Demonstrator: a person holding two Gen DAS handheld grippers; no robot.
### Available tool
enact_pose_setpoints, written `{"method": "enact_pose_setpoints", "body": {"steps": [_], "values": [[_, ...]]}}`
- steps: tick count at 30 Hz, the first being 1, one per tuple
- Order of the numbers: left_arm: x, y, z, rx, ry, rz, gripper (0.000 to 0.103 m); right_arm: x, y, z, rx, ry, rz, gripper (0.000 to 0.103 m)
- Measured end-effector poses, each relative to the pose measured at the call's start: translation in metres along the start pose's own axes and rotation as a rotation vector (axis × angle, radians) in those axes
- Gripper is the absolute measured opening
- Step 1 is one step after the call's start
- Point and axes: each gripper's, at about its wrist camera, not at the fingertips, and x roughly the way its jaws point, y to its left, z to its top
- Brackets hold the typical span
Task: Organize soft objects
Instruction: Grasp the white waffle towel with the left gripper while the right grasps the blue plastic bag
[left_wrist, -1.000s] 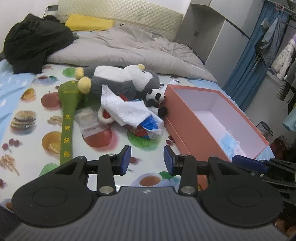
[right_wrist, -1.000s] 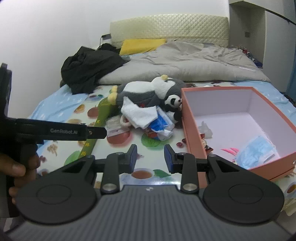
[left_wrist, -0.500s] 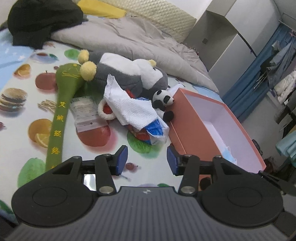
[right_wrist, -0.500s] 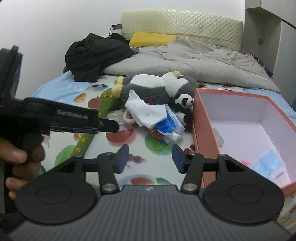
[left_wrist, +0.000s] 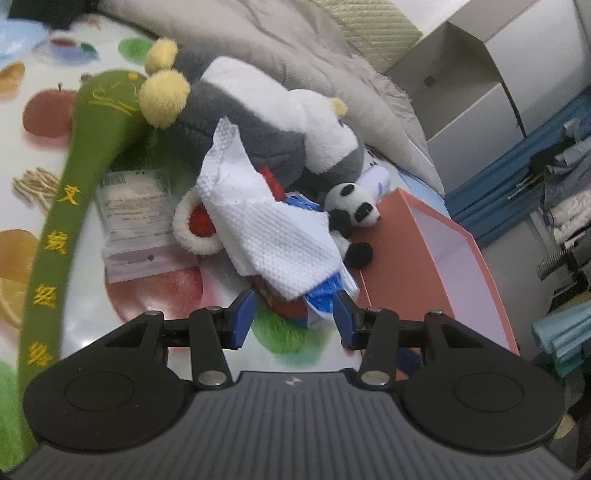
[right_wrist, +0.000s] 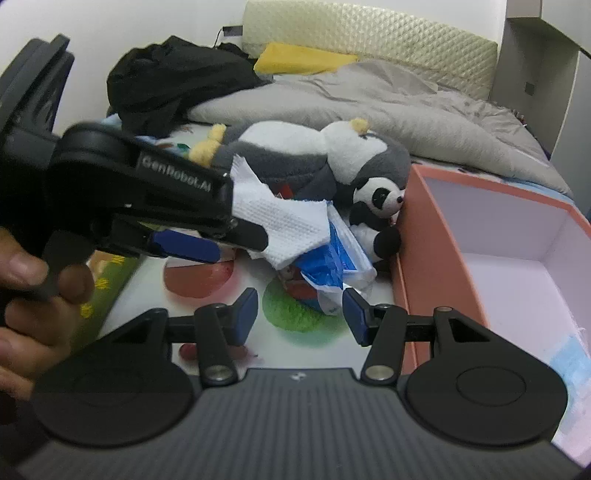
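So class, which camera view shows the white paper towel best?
The left wrist view: the white paper towel lies unobstructed there, draped over the toy pile. In the right wrist view, the left gripper crosses in front and hides its left part.

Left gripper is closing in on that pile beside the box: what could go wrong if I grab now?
1. The left gripper, jaws open, faces the white tissue draped over a blue plastic packet; a pinch may catch both.
2. The small panda leans against the pink box and touches the pile, so pulling could drag or topple it.
3. The right gripper hovers open over the same spot; the two may collide.
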Motion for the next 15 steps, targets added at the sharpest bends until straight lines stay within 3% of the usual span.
{"method": "enact_pose_setpoints", "body": {"steps": [12, 15], "values": [[0.054, 0.019, 0.015, -0.116, 0.075, -0.044, 0.051, 0.057, -0.006, 0.003, -0.06, 0.052, -0.065, 0.053], [0.062, 0.019, 0.014, -0.127, 0.088, -0.053, 0.039, 0.067, -0.009, 0.001, -0.07, 0.067, -0.07, 0.051]]}}
